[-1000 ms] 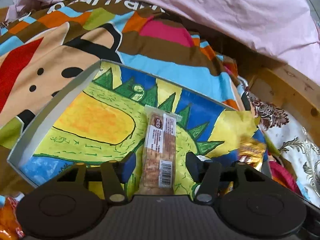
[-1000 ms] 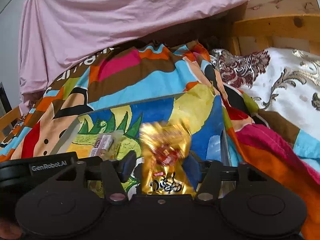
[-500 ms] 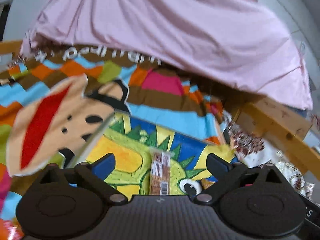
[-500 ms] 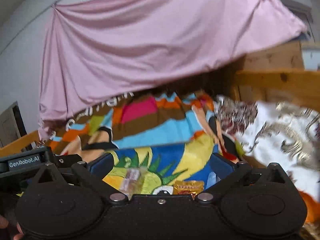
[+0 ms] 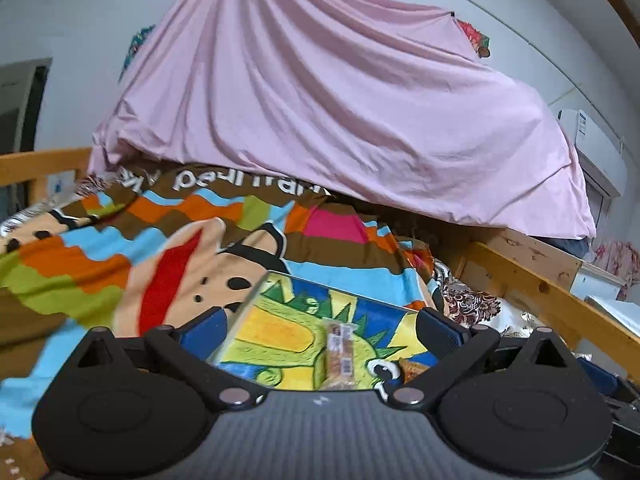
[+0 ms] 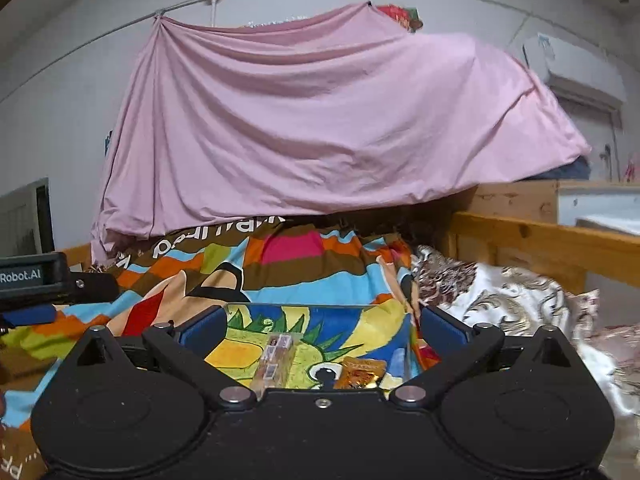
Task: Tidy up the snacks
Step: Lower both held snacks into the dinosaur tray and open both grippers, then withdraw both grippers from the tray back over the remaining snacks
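Snacks are in the tray, two of them, and both claws are off them! Starting on the left: the left gripper [image 5: 318,330] stands spread wide with nothing between its blue pads, its jaws having just been opening, and past it the long clear-wrapped bar [image 5: 340,354] lies flat in the tray [image 5: 256,292], a shallow box with a green cartoon dinosaur painted on its floor. The bar sits just ahead of that claw and a little right of its centre line, clear of both fingers. Sliding right, the right gripper [image 6: 320,326] is just as wide, jaws also having just been opening, nothing caught in it. Ahead of it and slightly left lies the same bar [image 6: 276,358]; ahead and to its right, near the tray's right wall, rests the gold foil packet [image 6: 360,372], apart from the bar. The tray itself sits on a loud striped blanket [image 6: 304,276], with a pink sheet [image 6: 320,128] draped behind and a wooden bed rail [image 6: 552,236] off to the right. By my read, this round of placing is done: two items dropped, both hands free. Whether more snacks wait outside the tray I cannot tell from here; if any do, fetching them is what is left.
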`<state>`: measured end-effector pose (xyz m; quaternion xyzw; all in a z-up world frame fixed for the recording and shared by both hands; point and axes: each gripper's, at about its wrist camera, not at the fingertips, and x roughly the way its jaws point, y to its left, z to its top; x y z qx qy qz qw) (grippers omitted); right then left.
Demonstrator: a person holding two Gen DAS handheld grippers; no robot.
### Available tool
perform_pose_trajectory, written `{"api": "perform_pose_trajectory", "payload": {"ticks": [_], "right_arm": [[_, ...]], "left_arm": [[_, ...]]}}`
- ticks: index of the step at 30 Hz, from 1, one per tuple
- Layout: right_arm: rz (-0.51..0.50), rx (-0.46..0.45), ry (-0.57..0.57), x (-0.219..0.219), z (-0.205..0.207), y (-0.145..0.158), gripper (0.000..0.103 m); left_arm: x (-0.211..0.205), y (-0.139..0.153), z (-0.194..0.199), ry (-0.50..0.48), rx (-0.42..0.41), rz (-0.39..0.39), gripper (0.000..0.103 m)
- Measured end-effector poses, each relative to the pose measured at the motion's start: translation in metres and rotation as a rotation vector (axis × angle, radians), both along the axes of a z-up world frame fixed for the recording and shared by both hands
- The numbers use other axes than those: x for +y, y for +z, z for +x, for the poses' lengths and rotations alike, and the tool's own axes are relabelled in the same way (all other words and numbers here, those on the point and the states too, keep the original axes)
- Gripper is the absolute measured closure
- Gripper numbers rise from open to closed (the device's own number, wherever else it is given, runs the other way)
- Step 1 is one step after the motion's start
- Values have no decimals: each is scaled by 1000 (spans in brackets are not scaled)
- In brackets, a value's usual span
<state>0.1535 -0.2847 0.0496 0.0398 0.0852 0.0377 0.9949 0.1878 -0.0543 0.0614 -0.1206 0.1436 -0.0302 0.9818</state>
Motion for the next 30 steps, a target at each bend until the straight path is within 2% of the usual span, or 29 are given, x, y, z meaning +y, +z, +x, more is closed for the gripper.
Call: {"api": "perform_pose_trajectory", "payload": {"ticks": [6, 14, 22, 30], "right_arm": [[-20, -9, -12, 8, -44, -5, 1], [-17, 36, -34, 14, -81, -18, 1], [-17, 100, -56, 16, -105, -30, 1], [-29, 169, -63, 22, -108, -38, 0]], "left_arm": [[12, -5, -39, 15, 1, 11, 0], [19, -20, -83, 9, 6, 67, 0], [20, -37, -105, -12, 23, 130, 0], [19, -56, -118, -46, 68, 180, 0]]}}
